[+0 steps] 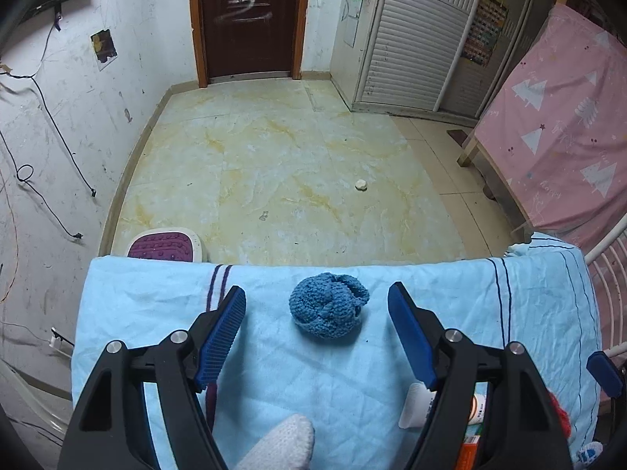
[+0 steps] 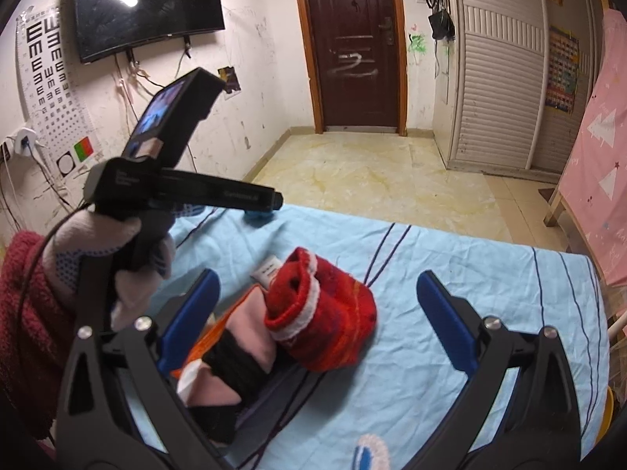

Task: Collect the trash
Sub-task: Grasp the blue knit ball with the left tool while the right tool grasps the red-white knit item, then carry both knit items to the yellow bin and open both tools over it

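Over a wrinkled light-blue sheet (image 1: pixel 164 313), the left gripper (image 1: pixel 317 301) gapes, empty, around a balled blue knit sock (image 1: pixel 328 305), the right gripper (image 2: pixel 317 293) released around a fuzzy red sock (image 2: pixel 325 321), a crumpled white scrap (image 1: pixel 361 185) on the marbled floor beyond.

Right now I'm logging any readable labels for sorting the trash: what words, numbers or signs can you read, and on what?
"E" shapes in shrinking rows: eye chart on the wall beside the TV.
White tube behind the red sock: dark print, too small to read.
Black handheld device: pale lettering, too blurred to read.
Colourful poster on the wardrobe: grid of squares, unreadable.
Door: white scribble, no legible word.
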### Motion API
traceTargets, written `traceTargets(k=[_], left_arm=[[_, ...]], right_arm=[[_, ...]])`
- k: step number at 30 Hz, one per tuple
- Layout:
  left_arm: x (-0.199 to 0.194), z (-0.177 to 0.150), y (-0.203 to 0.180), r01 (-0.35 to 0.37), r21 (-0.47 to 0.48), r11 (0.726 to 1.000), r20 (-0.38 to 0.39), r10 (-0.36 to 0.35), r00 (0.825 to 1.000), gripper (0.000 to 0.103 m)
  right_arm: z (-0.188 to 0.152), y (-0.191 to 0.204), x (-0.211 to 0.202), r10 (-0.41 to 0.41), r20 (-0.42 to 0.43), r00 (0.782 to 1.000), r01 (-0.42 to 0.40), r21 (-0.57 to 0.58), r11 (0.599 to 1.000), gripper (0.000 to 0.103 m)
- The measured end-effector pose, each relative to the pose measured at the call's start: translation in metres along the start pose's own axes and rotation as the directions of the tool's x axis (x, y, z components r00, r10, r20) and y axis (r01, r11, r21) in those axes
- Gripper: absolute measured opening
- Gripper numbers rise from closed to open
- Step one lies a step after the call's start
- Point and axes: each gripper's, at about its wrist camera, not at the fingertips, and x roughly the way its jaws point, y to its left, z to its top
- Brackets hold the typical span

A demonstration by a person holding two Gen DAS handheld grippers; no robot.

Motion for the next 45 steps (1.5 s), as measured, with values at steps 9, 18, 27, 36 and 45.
traceTargets(k=[9,18,27,36,45], left_arm=[[0.011,0.001,-0.007,0.001,0.025,1.000,-0.005,-0.001,1.000,0.065],[0.004,-0.008,-0.019,-0.045,0.047,0.998,0.010,0.044,0.999,0.020],[-0.028,-0.020,-0.022,-0.054,0.043,0.998,0.050,0.052,0.997,0.018],[-0.080,-0.035,-0.040,-0.048,0.059,0.997,0.107,0.041,0.993,0.018],[-0.125,-0.054,-0.093,0.028,0.111,0.993,0.133,-0.042,0.990,0.018]], right_arm=[[-0.003,-0.009,0.013,0.030,-0.053,0.998,-0.027,0.053,0.998,0.064],[-0.007,-0.011,0.011,0.065,-0.075,0.995,-0.059,0.079,0.995,0.017],[-0.011,-0.018,-0.024,0.045,-0.016,0.999,-0.043,0.107,0.993,0.016],[-0.018,-0.023,-0.065,0.037,0.047,0.998,-0.042,0.120,0.992,0.017],[-0.039,-0.048,-0.104,0.002,0.097,0.995,-0.019,0.175,0.984,0.017]])
